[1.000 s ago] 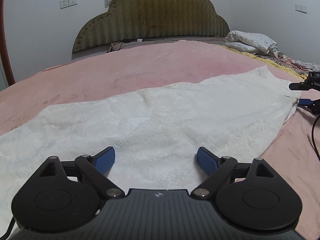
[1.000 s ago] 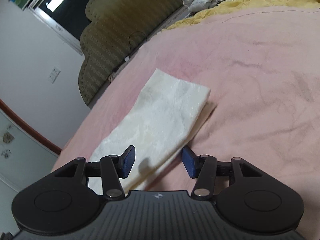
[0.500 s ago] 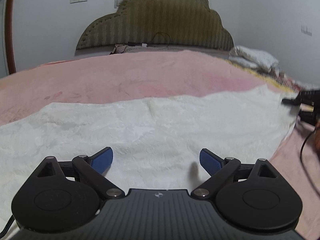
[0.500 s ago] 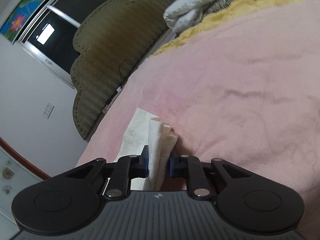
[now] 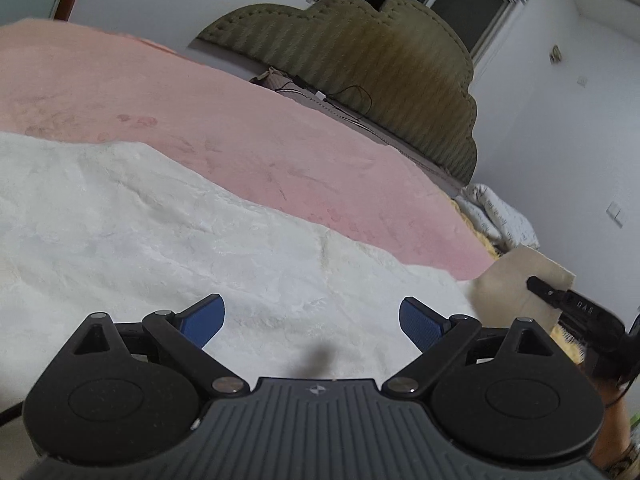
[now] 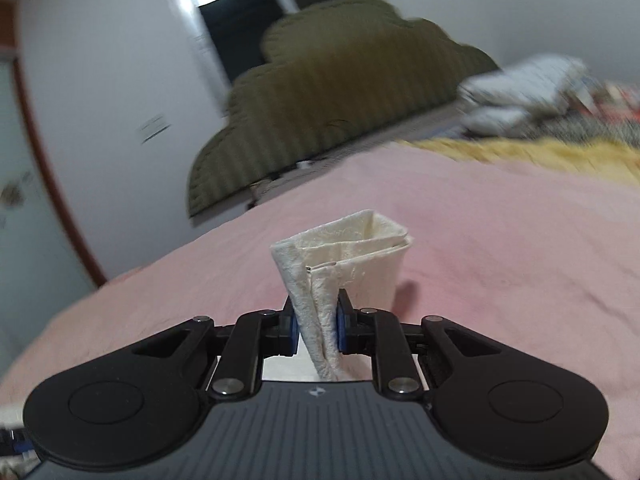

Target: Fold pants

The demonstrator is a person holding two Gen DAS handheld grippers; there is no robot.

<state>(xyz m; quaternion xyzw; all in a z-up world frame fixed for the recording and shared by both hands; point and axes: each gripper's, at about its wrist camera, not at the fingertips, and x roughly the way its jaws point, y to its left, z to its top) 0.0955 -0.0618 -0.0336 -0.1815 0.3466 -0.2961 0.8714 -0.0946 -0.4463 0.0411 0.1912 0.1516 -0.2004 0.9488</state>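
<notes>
- Clearly, the right gripper was pinching a bunched end of the white pants; its jaws had just been closing, and the blue pads pressed the cloth from both sides.
- Above the pads, toward 12 o'clock, the gripped end stood up off the pink blanket and opened into a loose, folded pocket of layers.
- In the left wrist view, the left gripper had its jaws spread wide, blue fingertips apart, with nothing between them.
- It hovered over the pants, which lay spread flat across the blanket from 9 o'clock to about 3 o'clock.
- At 3 o'clock in that view, a lifted corner of the cloth rose beside the dark tip of the other gripper.
- An olive headboard stood at 12 o'clock, and a rumpled white bedding pile lay at about 2 o'clock.
- The right wrist view was blurred toward its far edge.
</notes>
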